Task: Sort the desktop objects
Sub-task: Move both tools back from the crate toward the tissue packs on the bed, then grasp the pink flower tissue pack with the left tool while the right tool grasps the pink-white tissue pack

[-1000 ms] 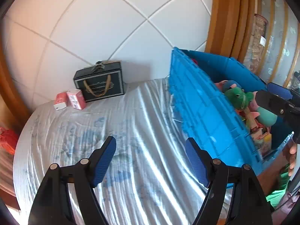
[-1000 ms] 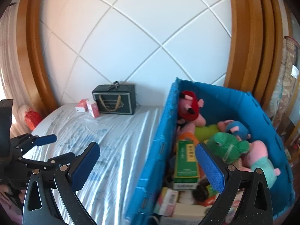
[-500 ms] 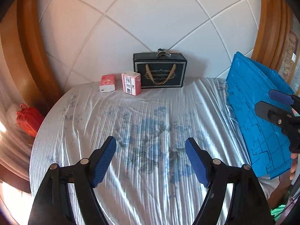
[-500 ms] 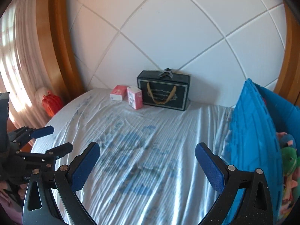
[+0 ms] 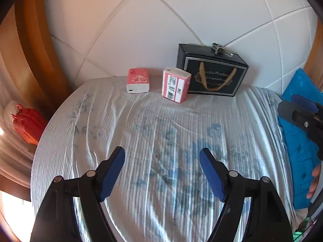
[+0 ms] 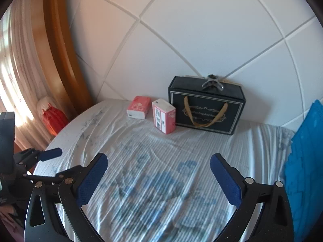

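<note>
Blue-padded black left gripper [image 5: 162,164] and right gripper [image 6: 158,169]: both angled downward over the white striped cloth [image 5: 141,125], jaws apart, holding nothing. Pink rectangular tissue pack [image 5: 176,84] stands far beyond, just beside the black gift box [image 5: 212,78].

Bright daylight from left window, glare bottom-left; striped white bedsheet [image 5: 161,133] motion-blurred near lens, strong fisheye bending, dark corner vignette.

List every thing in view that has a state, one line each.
left gripper: open, empty.
right gripper: open, empty.
black gift box: closed, upright against the wall.
standing tissue pack: upright, sealed.
flat tissue pack: lying flat.
blue crate: on the bed, interior hidden.
</note>
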A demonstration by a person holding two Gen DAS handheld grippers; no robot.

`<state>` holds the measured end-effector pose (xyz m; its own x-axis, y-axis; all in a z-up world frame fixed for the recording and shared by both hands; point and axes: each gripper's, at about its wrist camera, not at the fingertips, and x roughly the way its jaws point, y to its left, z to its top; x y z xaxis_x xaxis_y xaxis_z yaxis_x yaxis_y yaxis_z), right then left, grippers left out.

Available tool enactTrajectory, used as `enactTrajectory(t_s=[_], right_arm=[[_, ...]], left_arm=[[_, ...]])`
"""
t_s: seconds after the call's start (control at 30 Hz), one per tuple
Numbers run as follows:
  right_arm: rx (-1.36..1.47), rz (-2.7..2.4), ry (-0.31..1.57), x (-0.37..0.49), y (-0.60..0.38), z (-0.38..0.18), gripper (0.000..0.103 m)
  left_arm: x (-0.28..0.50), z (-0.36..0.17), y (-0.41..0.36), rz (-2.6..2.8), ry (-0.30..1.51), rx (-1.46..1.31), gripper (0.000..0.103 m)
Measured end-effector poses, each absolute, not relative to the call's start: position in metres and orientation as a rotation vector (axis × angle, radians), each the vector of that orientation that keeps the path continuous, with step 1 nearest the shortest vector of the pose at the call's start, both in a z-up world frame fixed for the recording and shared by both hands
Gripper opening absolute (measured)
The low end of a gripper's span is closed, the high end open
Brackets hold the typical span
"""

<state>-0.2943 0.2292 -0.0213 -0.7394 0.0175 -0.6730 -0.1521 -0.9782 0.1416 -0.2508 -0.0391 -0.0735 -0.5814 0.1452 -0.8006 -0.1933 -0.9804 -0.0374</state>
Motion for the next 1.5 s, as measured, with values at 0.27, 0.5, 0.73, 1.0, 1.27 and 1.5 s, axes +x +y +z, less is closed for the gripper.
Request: enactTrajectory(t_s=[0.27, 0.5, 0.73, 1.0, 1.27, 1.5], right_arm=[[-1.250, 2.806, 0.340, -0.426, 0.265, -0.117, 0.103], [-1.203, 2.793, 0.398, -0.514, 0.296, -0.182, 0.103], [-1.255, 2.785, 0.352, -0.554, 0.298, -0.220, 0.103], [-1.251, 2.790, 0.346, -0.558, 0.300, -0.229, 0.103], [-1.255, 2.738, 0.401, -0.562, 0.305, -0.248, 0.103], [-1.219, 2.775, 0.438, -0.565, 0.305, -0.251, 0.102]], left_arm=[[-0.379, -0.148, -0.059, 2.651, 0.034, -1.399, 0.076], [-0.500, -0.217, -0.059, 2.685, -0.013, -1.391, 0.076], [-0.585, -0.255, -0.050, 2.690, -0.030, -1.396, 0.076], [-0.576, -0.241, -0.032, 2.671, 0.070, -1.288, 0.088], [-0.609, -0.259, -0.024, 2.678, -0.062, -1.424, 0.092], [-0.597, -0.269, -0.033, 2.705, 0.046, -1.448, 0.094]])
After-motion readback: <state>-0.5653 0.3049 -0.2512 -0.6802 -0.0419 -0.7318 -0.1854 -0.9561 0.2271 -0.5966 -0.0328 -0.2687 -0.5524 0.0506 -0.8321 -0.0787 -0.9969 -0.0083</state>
